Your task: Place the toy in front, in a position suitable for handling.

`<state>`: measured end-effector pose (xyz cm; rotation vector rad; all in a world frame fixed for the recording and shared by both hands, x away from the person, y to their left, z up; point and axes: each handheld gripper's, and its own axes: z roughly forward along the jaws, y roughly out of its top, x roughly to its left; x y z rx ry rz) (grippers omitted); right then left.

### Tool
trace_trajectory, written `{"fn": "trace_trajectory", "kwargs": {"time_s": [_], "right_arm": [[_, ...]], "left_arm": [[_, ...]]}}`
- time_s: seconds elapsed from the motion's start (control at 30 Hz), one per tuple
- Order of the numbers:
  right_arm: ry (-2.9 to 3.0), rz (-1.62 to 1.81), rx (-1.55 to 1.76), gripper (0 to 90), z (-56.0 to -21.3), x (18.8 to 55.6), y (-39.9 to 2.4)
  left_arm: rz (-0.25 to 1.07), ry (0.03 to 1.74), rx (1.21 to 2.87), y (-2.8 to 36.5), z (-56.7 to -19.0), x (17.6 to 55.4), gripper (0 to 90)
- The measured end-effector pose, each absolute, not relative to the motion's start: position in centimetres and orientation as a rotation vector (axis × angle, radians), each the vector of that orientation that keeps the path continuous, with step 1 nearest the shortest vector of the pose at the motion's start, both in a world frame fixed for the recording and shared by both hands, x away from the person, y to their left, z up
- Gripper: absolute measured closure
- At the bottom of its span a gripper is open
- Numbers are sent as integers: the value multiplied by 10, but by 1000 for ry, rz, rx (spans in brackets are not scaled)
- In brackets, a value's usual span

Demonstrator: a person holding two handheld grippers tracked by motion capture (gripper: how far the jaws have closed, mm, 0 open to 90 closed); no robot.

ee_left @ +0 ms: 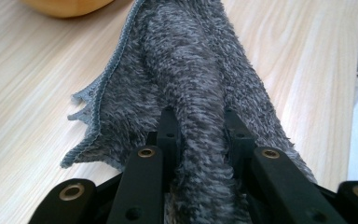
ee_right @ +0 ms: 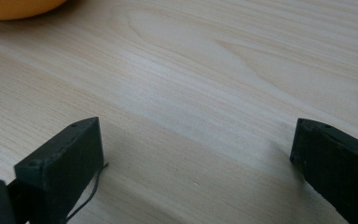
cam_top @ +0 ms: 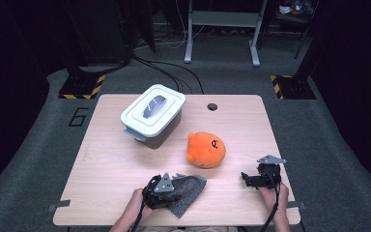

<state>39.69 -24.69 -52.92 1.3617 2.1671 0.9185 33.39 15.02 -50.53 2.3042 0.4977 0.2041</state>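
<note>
Two hand-held grippers work at the light wooden table [cam_top: 106,159], one in each hand of the person. At the near edge, the left gripper [cam_top: 174,185] has its two black jaws closed on a raised fold of one grey fluffy cloth [cam_top: 189,191]. In the left gripper view this cloth [ee_left: 186,88] runs away from the jaws, with its stitched edge lying on the wood at the left side. The cloth lies flat on the table in front of the person, near the bottom edge in the high view.

Farther to the right, the right gripper [cam_top: 246,178] rests low over bare wood, and its jaws stand wide apart with nothing between them.

One orange round plush toy [cam_top: 206,150] sits near the middle of the table, just beyond the cloth and apart from it. One grey plastic box with a white lid [cam_top: 153,114] stands behind the toy, at the far left part of the table. One small round hole [cam_top: 212,107] is in the table top near the far edge.
</note>
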Motion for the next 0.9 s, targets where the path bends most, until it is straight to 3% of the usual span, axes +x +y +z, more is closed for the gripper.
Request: {"fn": "trace_trajectory", "kwargs": {"time_s": [0.9], "right_arm": [[2158, 912, 1372, 15, -529, 397, -247]], "left_arm": [[86, 302, 2324, 74, -513, 349, 711]]}}
